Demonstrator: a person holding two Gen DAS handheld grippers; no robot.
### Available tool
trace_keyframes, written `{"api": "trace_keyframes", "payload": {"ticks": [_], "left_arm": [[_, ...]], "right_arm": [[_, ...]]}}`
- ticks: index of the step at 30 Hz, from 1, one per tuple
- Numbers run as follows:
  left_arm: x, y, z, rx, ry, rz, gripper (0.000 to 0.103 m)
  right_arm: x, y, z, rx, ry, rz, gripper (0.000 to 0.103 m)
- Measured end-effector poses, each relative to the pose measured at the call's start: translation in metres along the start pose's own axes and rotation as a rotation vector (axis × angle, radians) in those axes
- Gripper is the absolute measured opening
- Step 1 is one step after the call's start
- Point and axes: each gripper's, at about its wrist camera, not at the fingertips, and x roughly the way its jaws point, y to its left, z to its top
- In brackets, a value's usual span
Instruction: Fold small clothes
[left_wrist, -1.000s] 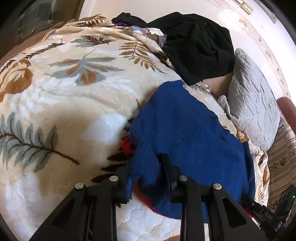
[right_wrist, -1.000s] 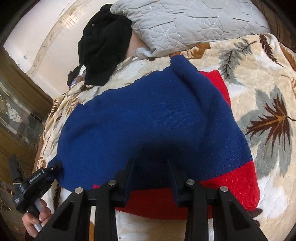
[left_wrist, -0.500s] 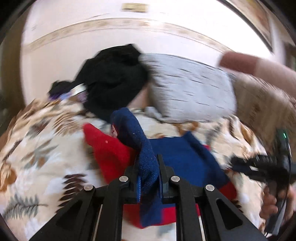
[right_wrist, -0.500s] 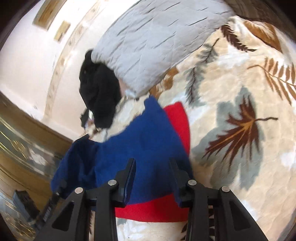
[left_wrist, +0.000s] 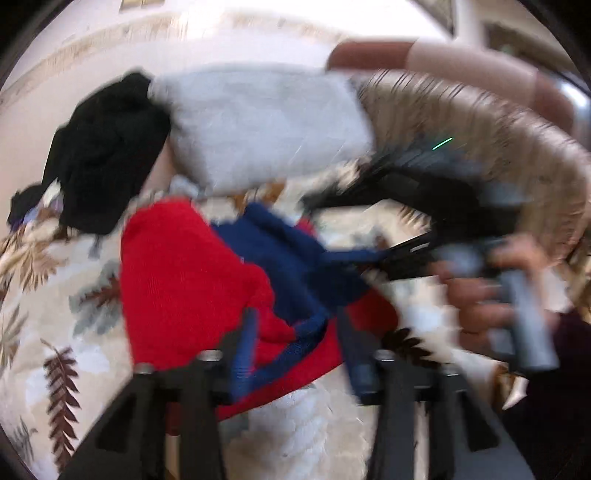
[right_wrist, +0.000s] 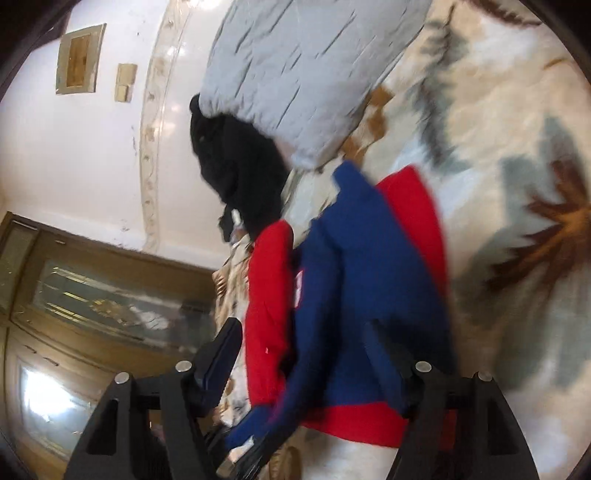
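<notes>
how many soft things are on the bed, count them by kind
red and blue sweater: 1
black garment: 1
grey quilted pillow: 1
leaf-print blanket: 1
total: 4

Motion blur smears the right tongs (left_wrist: 373, 254) and hand (left_wrist: 491, 291) beyond detail

This is looking like a bedroom in a home. A plush blanket (left_wrist: 92, 325) printed with brown and grey-blue leaves is covering a bed, and a grey quilted pillow (right_wrist: 306, 74) is lying at its head beside a heap of black clothing (right_wrist: 240, 177). A white wall with a decorative moulding strip (right_wrist: 151, 122) is rising behind, small framed plaques (right_wrist: 79, 59) are hanging on it, and a wooden cabinet with patterned glass doors (right_wrist: 99, 299) is standing alongside.
</notes>
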Motion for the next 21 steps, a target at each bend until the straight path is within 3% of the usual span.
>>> {"api": "trace_keyframes", "payload": {"ticks": [3,6,11,16,17,19,21], "left_arm": [[-0.041,0.022,-0.003,-0.007,-0.097,-0.07,0.062],[-0.05,0.059,-0.006,-0.069,-0.087,-0.005,0.062],[-0.03,0.118,-0.023,-0.245,0.025,0.124,0.062],[0.002,0.12,-0.038,-0.248,0.172,0.136,0.062],[0.007,0.114,-0.039,-0.234,0.187,0.122,0.062],[0.012,0.106,-0.039,-0.207,0.192,0.116,0.062],[0.011,0.099,-0.036,-0.188,0.183,0.105,0.062]], "right_arm": [[0.033,0.0,0.0,0.013,0.067,-0.018,0.072],[0.057,0.003,-0.004,0.008,0.12,-0.052,0.072],[0.084,0.015,-0.006,-0.001,0.147,-0.013,0.072],[0.112,0.024,-0.008,-0.048,0.138,-0.074,0.072],[0.119,0.03,-0.011,-0.097,0.126,-0.102,0.07],[0.124,0.042,-0.013,-0.185,0.13,-0.137,0.034],[0.118,0.057,-0.014,-0.244,0.097,-0.181,0.031]]}}
